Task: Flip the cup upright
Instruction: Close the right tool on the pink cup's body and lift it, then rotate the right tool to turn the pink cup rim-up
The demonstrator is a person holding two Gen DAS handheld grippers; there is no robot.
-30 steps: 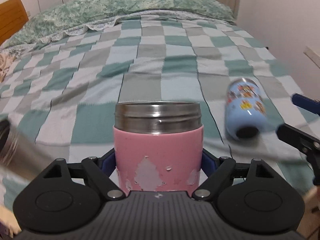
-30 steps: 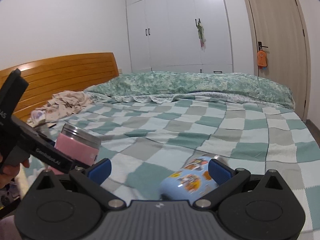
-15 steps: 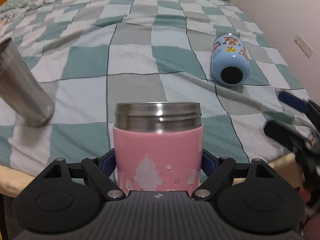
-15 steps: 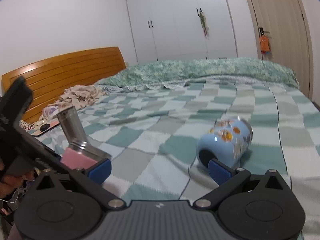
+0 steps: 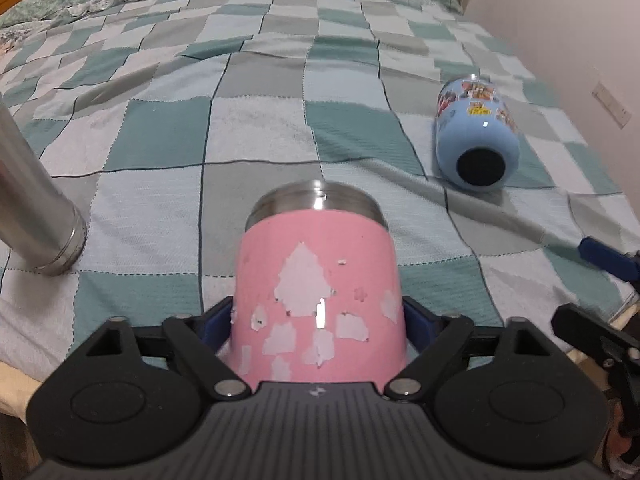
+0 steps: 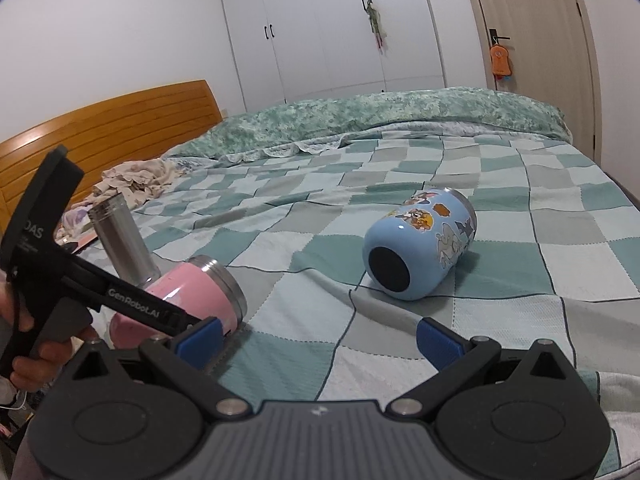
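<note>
My left gripper [image 5: 318, 322] is shut on a pink cup [image 5: 320, 300] with a steel rim, held tilted forward just above the bed's near edge; it also shows in the right wrist view [image 6: 192, 300]. A light blue cartoon cup [image 6: 420, 252] lies on its side on the checked blanket, black base toward me; it shows at the right in the left wrist view [image 5: 476, 140]. My right gripper [image 6: 318, 340] is open and empty, short of the blue cup.
A steel tumbler [image 5: 32, 208] stands mouth down at the left, also in the right wrist view [image 6: 124, 240]. Checked blanket [image 5: 256, 128] covers the bed. Folded duvet [image 6: 380, 116], wooden headboard [image 6: 100, 128], clothes pile [image 6: 136, 180], wardrobe and door behind.
The left gripper has tipped the pink cup forward and down toward the blanket. The right gripper has pulled back from the blue cup, which now lies farther ahead.
</note>
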